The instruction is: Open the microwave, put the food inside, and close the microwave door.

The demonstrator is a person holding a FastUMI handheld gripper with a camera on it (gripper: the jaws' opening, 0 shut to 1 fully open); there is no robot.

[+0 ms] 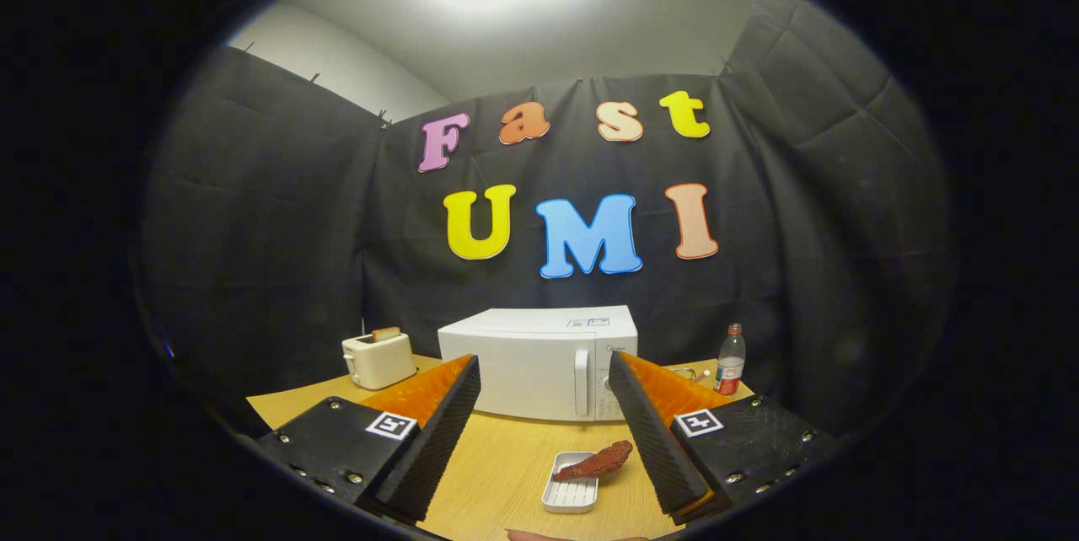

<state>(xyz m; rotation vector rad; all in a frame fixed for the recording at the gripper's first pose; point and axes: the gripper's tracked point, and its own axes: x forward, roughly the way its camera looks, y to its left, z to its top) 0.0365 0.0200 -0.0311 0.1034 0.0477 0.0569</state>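
Gripper (544, 372) wide open, holding nothing. Microwave (539, 360) sits dead ahead beyond the fingers on the worktop (506, 457), door shut; its handle (581, 382) runs vertical, right of door centre. Food (595, 463) lies on a small white tray (571, 492) between the fingers, nearer the right one.

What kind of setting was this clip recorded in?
Probably a staged kitchen booth, not a real home: black cloth walls surround a wooden table with a closed microwave and toaster. The open claw hovers before them.
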